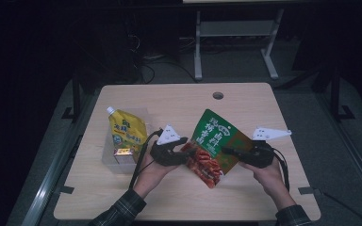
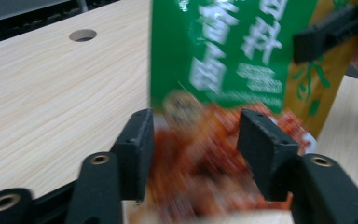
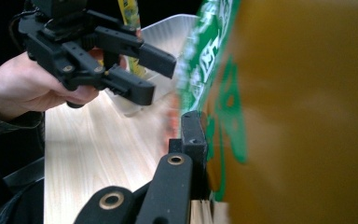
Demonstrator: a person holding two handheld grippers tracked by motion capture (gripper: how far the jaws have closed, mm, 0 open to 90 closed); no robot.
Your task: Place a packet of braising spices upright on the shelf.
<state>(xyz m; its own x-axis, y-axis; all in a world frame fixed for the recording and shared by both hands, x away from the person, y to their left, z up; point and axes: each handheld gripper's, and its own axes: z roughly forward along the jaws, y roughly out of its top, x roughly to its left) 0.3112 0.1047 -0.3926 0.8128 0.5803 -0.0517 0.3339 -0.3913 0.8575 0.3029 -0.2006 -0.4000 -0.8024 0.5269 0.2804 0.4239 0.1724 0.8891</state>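
Two pouches on worktop (image 1: 264,122): right tool (image 1: 229,151) pinched the green pouch (image 1: 214,141) at frame centre, left tool (image 1: 185,151) spread, yellow pouch (image 1: 126,132) untouched left.

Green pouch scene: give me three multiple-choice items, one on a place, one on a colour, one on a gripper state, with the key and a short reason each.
1. Where does the yellow spouted pouch stand?
A. In the clear tub at the table's left
B. Flat on the table's right edge
C. Between the right gripper's jaws

2. What colour is the upper part of the green pouch?
A. Blue
B. Green
C. White

3. How does the left gripper stand?
A. Clamped on the green pouch
B. Jaws open, with the pouch's red lower end between them
C. Shut on the yellow pouch

Key: 1 A, the high view shows it upright in the tub. 2 B, green with white lettering above a red food picture. 3 B, the left gripper view shows gaps beside both pads, while the right gripper pinches the pouch's edge.
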